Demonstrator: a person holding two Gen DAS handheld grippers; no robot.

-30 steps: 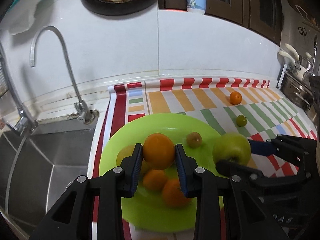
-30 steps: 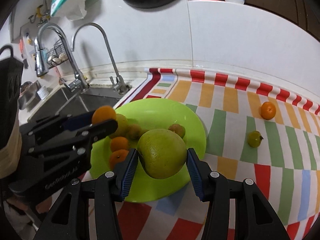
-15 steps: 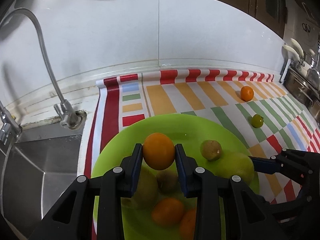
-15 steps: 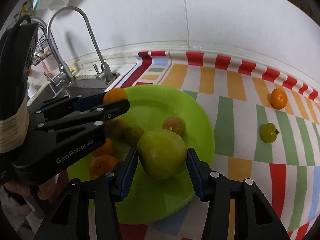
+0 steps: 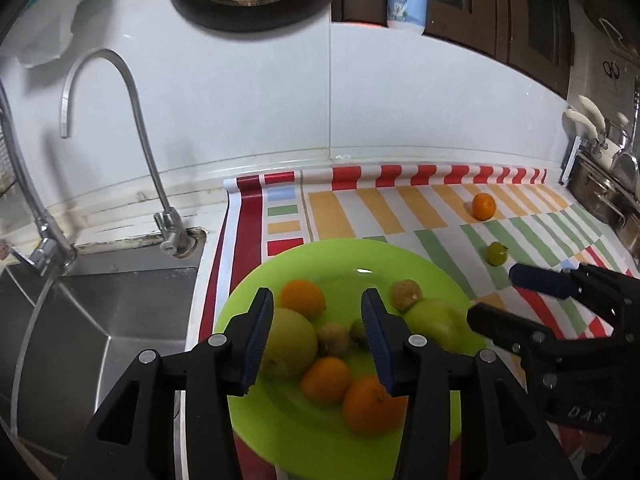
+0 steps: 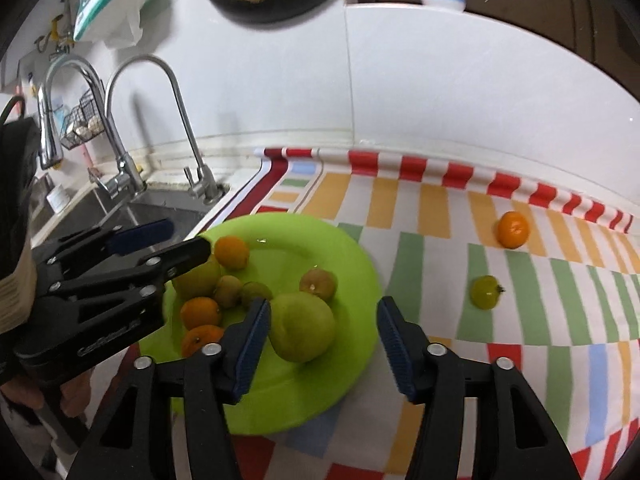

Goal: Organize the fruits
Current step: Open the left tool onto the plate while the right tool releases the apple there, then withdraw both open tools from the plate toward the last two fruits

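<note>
Over the green plate [image 5: 400, 256], left gripper [image 5: 317, 334] and right gripper [image 6: 323, 334] are opening, holding nothing.

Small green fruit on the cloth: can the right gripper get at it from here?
Probably yes. The small green fruit lies alone on the striped cloth, clear of the plate. The right gripper is opening, gripping nothing.

Left gripper [image 5: 316, 332] opening, orange [image 5: 302, 298] released onto plate [image 5: 360, 256]; right gripper [image 6: 324, 336] opening, apple [image 6: 302, 326] seemingly freed.
</note>
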